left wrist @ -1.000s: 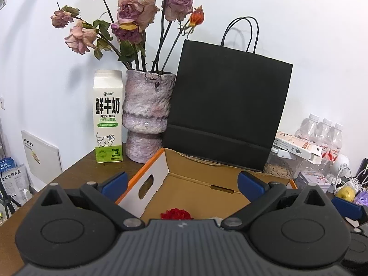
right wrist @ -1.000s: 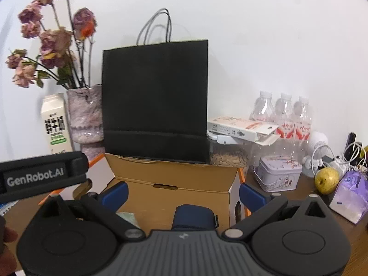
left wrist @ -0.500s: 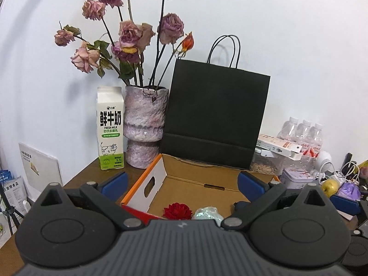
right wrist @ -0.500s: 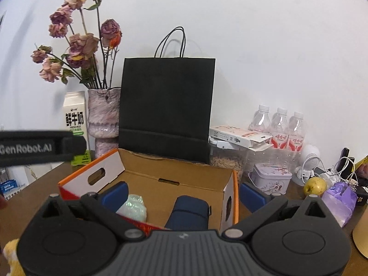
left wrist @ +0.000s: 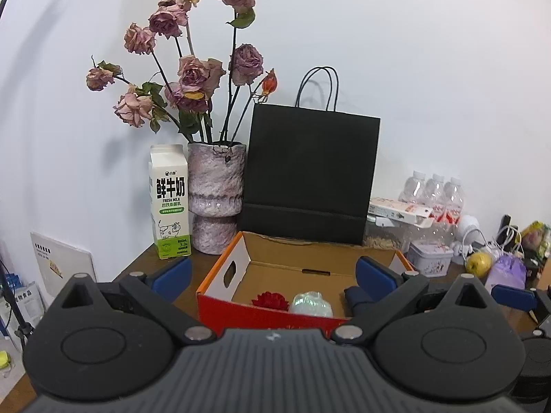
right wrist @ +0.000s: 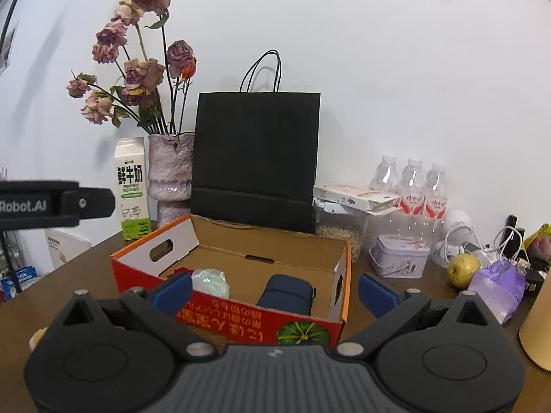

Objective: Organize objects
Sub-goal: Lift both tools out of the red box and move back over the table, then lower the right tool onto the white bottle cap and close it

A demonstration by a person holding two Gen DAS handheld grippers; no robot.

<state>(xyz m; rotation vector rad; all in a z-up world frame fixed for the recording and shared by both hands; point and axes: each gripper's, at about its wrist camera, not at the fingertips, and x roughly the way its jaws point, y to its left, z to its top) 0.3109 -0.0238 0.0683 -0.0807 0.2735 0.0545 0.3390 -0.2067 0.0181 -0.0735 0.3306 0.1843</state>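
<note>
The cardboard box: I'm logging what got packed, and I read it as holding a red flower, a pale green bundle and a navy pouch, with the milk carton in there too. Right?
Not quite. The milk carton is not in the cardboard box; it stands on the table behind it, beside the vase, as the right wrist view shows. The red flower, pale green bundle and navy pouch are inside.

Bag (right wrist: 255, 158) behind box (right wrist: 261, 241).
</note>
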